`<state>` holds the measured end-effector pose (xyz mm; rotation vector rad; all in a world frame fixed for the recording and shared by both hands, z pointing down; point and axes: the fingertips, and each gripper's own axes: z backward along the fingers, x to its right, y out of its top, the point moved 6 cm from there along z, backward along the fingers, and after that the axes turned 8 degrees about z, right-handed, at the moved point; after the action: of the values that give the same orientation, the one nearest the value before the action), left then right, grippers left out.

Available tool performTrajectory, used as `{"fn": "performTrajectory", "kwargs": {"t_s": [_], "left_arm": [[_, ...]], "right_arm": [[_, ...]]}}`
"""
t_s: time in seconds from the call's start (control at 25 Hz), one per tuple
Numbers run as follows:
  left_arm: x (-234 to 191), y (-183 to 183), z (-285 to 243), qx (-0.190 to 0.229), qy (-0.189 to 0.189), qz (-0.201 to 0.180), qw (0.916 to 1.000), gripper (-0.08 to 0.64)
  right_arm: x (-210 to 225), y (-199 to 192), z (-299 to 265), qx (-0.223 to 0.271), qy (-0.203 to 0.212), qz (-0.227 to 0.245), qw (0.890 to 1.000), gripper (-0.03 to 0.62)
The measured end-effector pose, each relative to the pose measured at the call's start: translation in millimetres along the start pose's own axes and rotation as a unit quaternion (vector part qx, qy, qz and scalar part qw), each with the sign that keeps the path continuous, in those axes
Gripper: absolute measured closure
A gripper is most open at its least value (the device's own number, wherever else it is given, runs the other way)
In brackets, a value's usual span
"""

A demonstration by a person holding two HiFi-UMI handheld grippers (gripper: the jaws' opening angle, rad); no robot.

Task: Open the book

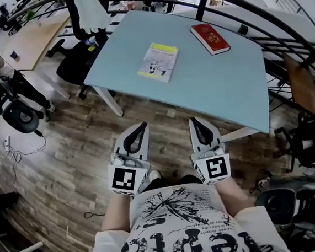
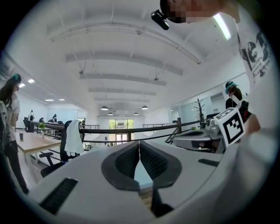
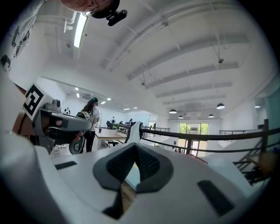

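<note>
Fingers (image 2: 124, 162) closed tip to tip on nothing, the left gripper (image 1: 140, 127) points level toward the bench (image 1: 214, 84), stopped short of its near edge. The right gripper (image 1: 196, 122) is beside it, its fingers (image 3: 151, 164) likewise pressed together and empty. Both hang over the wood floor (image 1: 66, 159) in front of the bench, each carrying a cube of square black-and-white markers at its rear.

On the pale blue bench top lie two closed books, well apart from each other and from the grippers. The yellow-and-white book (image 1: 158, 62) lies flat near the middle of the bench, toward its left side, cover up. It has a yellow band along the far edge, and a dark drawing on white below that band. The red book (image 1: 210, 38) lies flat toward the far right of the bench, with a gold emblem on its cover and pale page edges showing along one side. A black office chair (image 1: 76, 61) stands at the bench's left side.
</note>
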<state>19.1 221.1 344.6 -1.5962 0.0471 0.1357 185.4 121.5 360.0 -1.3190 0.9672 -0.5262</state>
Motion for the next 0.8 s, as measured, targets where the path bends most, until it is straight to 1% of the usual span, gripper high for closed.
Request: {"fn": "performTrajectory", "kwargs": {"t_s": [0.12, 0.44, 0.56, 0.68, 0.8], "left_arm": [[-29.3, -3.9, -13.9, -0.009, -0.012, 0.000, 0.9999, 0.540], [-86.7, -21.8, -75.4, -0.043, -0.026, 0.012, 0.9987, 0.538], [-102.6, -31.5, -111.6, -0.058, -0.033, 0.014, 0.9977, 0.540], [-118.7, -41.5, -156.6, -0.084, -0.047, 0.012, 0.9953, 0.540], [-133.1, -41.6, -202.3, -0.097, -0.057, 0.010, 0.9937, 0.540]], "right_arm": [[-4.9, -0.5, -27.2, -0.009, -0.015, -0.002, 1.000, 0.581], [9.2, -13.8, -99.7, -0.026, -0.025, 0.002, 0.999, 0.581], [25.1, -26.4, -127.7, -0.029, -0.032, 0.002, 0.999, 0.581], [49.2, -39.9, -160.5, -0.037, -0.045, -0.005, 0.998, 0.581], [76.6, -49.0, -194.0, -0.041, -0.051, -0.006, 0.998, 0.581]]}}
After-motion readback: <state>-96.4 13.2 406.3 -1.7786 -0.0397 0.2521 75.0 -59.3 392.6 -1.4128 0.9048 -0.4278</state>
